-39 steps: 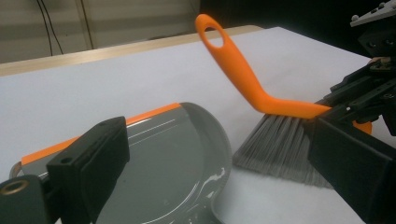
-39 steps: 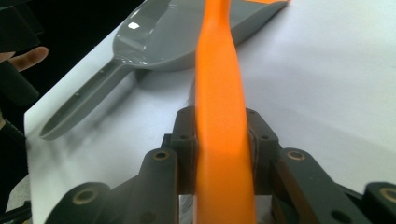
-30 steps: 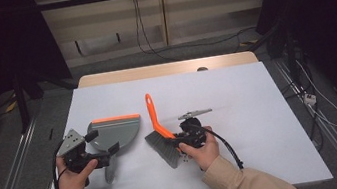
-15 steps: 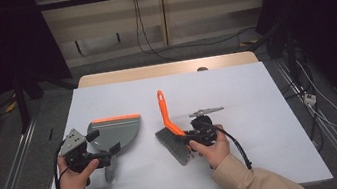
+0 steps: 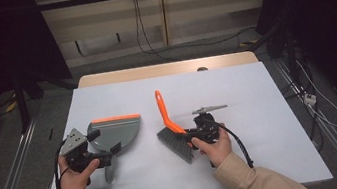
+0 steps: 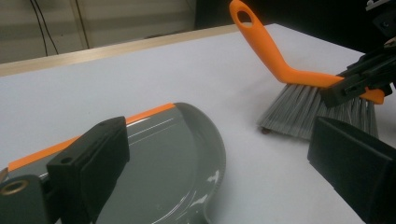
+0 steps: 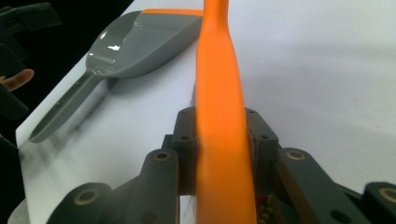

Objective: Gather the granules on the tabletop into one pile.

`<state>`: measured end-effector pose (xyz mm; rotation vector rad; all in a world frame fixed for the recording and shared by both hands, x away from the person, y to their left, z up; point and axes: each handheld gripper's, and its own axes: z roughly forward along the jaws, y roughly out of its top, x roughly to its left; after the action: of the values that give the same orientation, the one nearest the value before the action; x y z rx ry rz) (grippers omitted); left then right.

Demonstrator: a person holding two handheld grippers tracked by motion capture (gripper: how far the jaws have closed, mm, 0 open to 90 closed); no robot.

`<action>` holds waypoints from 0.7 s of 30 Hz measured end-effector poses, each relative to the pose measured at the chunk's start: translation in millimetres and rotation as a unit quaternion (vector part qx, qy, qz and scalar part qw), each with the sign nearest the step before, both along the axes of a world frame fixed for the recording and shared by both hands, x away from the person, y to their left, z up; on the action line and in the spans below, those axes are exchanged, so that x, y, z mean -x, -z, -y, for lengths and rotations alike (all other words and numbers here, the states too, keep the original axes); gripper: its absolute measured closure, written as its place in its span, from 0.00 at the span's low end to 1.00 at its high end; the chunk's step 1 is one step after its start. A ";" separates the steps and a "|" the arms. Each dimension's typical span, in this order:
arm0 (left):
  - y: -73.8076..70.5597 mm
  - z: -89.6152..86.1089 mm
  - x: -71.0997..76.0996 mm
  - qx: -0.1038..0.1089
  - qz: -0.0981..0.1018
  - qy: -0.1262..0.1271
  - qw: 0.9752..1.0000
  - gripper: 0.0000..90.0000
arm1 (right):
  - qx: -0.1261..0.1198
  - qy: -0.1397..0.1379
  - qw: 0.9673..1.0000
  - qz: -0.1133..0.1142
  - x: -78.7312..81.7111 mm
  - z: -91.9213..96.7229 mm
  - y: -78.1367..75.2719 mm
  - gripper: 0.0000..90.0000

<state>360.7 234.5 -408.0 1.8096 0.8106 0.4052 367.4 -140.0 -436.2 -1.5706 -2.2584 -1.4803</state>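
The right tool (image 5: 194, 134) is clamped on the orange plastic hand brush with grey bristles (image 5: 171, 124), bristles angled down at the white desk (image 5: 260, 111) and facing the grey plastic dustpan with an orange lip (image 5: 114, 133), which looks set for sweeping toward it. The left tool (image 5: 106, 147) stands wide, one jaw over the pan and one beside it, pressing nothing, seemingly there to steady it. The brush's handle blocks much of the right gripper view, and a small dark speck at the bristles is too small to identify.
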 end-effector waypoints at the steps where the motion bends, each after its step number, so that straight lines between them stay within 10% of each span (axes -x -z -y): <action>1: 0.1 -0.1 -0.5 -0.002 0.001 0.000 1.000 0.06 | -0.003 -0.001 1.000 0.000 -0.3 -1.2 -1.8 0.79; 12: 1.7 0.1 -2.6 -0.002 -0.003 0.000 1.000 0.06 | -0.030 -0.015 0.999 -0.001 -23.1 -33.6 -7.7 0.79; 21: 1.1 -2.0 -2.2 -0.003 -0.002 -0.002 1.000 0.06 | -0.005 -0.007 0.999 -0.031 -41.0 -45.1 4.0 0.79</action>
<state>362.9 236.5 -409.1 1.8152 0.8164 0.4055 408.4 -94.9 -440.1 -1.5715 -2.2219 -1.4164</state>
